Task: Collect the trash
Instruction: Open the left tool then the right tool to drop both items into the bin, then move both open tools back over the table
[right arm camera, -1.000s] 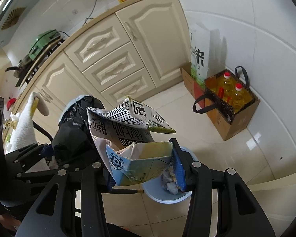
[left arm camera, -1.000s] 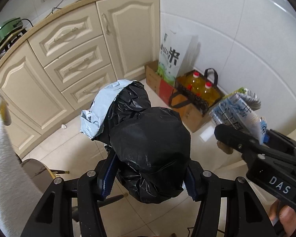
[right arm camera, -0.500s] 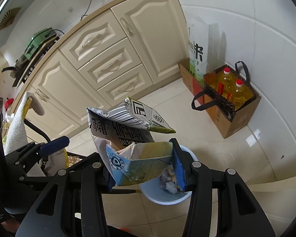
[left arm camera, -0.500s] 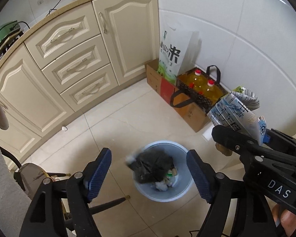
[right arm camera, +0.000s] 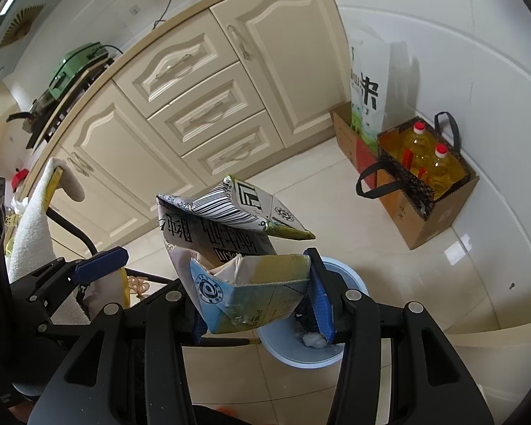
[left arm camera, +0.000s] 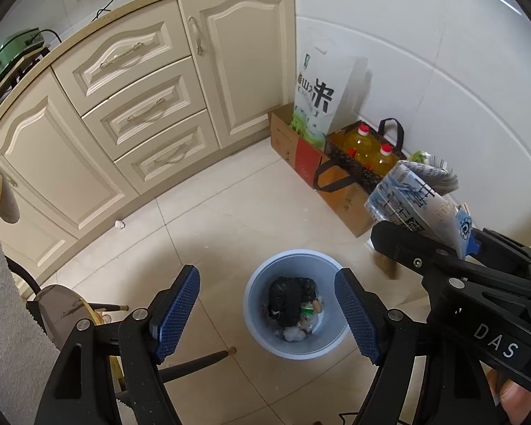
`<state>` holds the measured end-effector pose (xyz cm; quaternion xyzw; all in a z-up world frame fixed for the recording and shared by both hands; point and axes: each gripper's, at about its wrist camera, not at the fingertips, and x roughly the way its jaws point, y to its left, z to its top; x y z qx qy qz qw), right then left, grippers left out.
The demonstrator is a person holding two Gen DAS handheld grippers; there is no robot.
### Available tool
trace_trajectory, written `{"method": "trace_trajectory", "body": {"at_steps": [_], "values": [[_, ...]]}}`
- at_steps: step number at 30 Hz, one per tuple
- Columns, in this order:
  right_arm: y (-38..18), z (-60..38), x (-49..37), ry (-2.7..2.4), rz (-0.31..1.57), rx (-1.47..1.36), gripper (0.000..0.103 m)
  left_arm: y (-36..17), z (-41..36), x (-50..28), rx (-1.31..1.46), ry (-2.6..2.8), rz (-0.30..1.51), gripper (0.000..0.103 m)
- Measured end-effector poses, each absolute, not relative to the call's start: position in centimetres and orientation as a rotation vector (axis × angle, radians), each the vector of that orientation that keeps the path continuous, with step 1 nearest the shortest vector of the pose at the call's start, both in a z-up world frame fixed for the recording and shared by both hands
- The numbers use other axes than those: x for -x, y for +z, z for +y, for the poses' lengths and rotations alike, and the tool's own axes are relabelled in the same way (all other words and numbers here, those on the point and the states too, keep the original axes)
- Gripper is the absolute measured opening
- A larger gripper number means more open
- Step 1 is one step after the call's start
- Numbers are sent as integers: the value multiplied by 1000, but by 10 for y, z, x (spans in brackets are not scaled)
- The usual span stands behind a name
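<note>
The right gripper (right arm camera: 255, 301) is clamping a crushed carton (right arm camera: 237, 248); it should center over the bin (left arm camera: 295, 304) before releasing. The left gripper (left arm camera: 267, 313) is hanging open, empty.

black bag (left arm camera: 289, 301) in blue bin (left arm camera: 258, 333), flattened carton (right arm camera: 237, 248) clamped aloft

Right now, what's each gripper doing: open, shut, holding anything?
Left gripper: open, empty, above the blue bin.
Right gripper: shut on the crushed carton.
</note>
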<state>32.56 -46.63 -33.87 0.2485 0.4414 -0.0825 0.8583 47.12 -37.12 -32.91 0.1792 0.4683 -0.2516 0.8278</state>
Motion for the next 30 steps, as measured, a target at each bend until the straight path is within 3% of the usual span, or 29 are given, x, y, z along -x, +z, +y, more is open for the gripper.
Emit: {"method": "trace_trajectory", "body": {"at_steps": [20, 30], "values": [[-325, -448, -341, -157, 921, -491, 54, -319, -366, -468, -350, -524, 989, 75], [-278, -435, -322, -155, 861, -458, 54, -275, -344, -437, -307, -530, 924, 75]]}}
